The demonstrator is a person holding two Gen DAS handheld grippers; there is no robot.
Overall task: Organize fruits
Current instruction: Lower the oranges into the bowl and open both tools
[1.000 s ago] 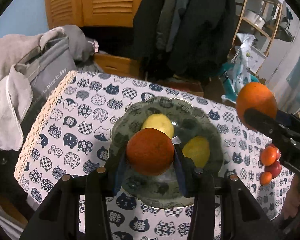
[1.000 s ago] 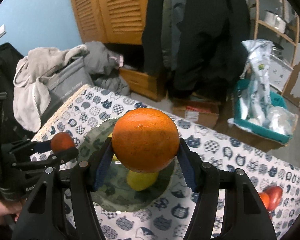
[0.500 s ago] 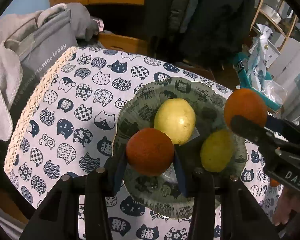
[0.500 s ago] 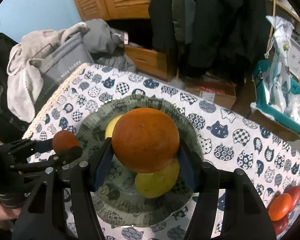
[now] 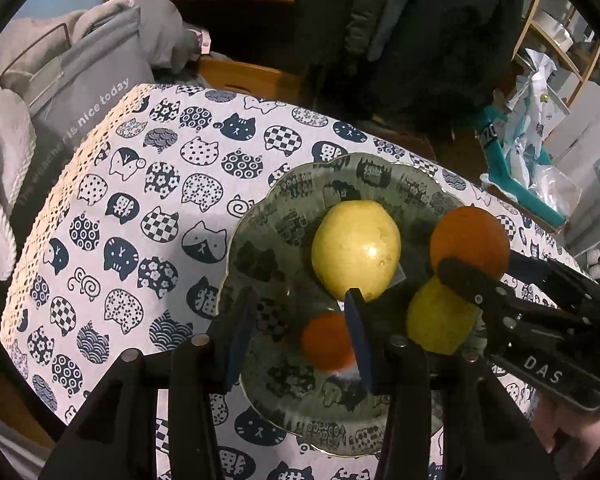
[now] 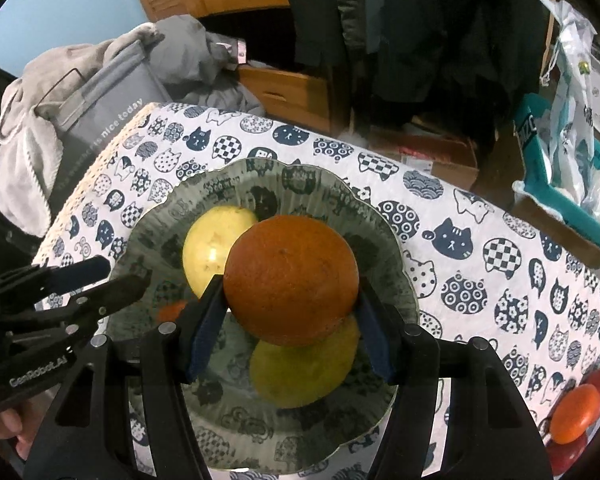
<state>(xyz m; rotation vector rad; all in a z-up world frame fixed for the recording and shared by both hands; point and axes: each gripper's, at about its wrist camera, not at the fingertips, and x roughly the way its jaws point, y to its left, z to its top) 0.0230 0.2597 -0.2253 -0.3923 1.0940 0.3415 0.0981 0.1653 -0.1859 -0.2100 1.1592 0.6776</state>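
A green patterned plate (image 5: 364, 162) (image 6: 300, 172) on the cat-print tablecloth holds two yellow fruits (image 5: 356, 248) (image 5: 440, 320). A small orange (image 5: 327, 340), blurred, lies on the plate below and between my left gripper's fingers, clear of the pads. My left gripper (image 5: 298, 304) (image 6: 116, 276) is open, low over the plate's near left side. My right gripper (image 6: 290, 284) (image 5: 484, 264) is shut on a large orange (image 6: 291, 280) (image 5: 470, 240), held just above the nearer yellow fruit (image 6: 300, 372). The other yellow fruit (image 6: 212, 244) lies behind it to the left.
Red and orange fruits (image 6: 576, 412) lie on the cloth at the right. A grey bag (image 5: 80, 92) with clothes stands beyond the table's lace-trimmed left edge. A teal box (image 6: 560, 184) with plastic bags sits on the floor at the far right, behind the table.
Both grippers sank toward the plate. The small orange left the left gripper's pads and now lies on the plate. The right gripper still holds the large orange.
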